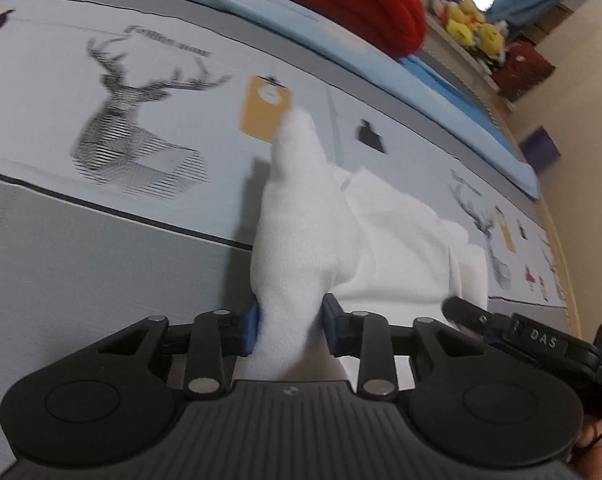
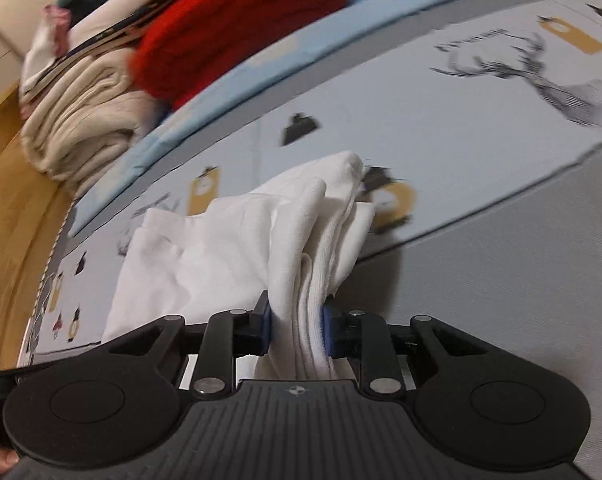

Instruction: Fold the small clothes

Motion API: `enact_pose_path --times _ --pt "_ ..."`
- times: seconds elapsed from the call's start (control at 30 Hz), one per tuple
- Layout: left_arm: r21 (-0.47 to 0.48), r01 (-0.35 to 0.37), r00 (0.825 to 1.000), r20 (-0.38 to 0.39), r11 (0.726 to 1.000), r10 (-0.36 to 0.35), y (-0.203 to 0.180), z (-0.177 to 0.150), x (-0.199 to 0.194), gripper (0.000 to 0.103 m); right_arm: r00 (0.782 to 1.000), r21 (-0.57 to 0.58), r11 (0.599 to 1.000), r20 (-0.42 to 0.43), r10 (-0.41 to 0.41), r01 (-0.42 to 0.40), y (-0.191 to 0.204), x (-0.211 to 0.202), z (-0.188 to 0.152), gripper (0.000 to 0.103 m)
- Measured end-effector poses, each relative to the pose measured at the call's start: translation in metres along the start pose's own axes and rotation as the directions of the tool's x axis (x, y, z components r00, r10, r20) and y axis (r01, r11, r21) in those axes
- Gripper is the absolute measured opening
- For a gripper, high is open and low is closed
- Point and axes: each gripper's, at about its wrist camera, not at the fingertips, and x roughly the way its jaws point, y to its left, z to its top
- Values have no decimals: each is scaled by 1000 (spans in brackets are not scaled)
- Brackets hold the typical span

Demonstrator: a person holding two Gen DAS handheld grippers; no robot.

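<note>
We saw a small white cloth lying bunched up on the bed cover, in the middle of both views. In the left view one end of it rose up in a soft hump toward the middle of the frame, and the rest spread out flat to the right.

Our left gripper sat at the bottom middle of its view. Its two blue pads pressed on a fold of the white cloth from both sides, so it was clenched on the cloth. Our right gripper did the same in its own view, with its pads squeezing a thick, ribbed bunch of the same cloth (several layers, one on top of another).

The bed cover was grey near the bottom of both frames. Farther up it was pale, with a deer head, little yellow tags and small black shapes printed on it.

At the upper left of the right view lay a red knit thing beside a cream pile of folded clothes. Some yellow soft toys sat at the upper right of the left view.
</note>
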Motion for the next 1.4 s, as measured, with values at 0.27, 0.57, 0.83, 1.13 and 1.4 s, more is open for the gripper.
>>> enact_pose_path --times 0.27,0.57,0.83,1.13,1.4 --pt "-38 17 994 -105 999 -20 24 -1 -6 62 990 -21 990 -33 -139 138 4 14 -3 27" --pt "25 24 973 -229 999 -17 17 -19 14 61 992 -62 992 -50 -117 114 1 -12 -5 47" --pt "27 67 972 -228 997 -59 3 -30 17 48 991 -142 986 -87 -106 93 6 -19 -12 21" --pt "50 36 971 -238 998 -23 4 -33 16 49 984 -188 974 -106 -144 123 6 -23 -12 44" --pt "80 5 969 -245 997 14 -3 -37 20 49 969 -208 964 -146 -200 167 -4 -24 -21 43"
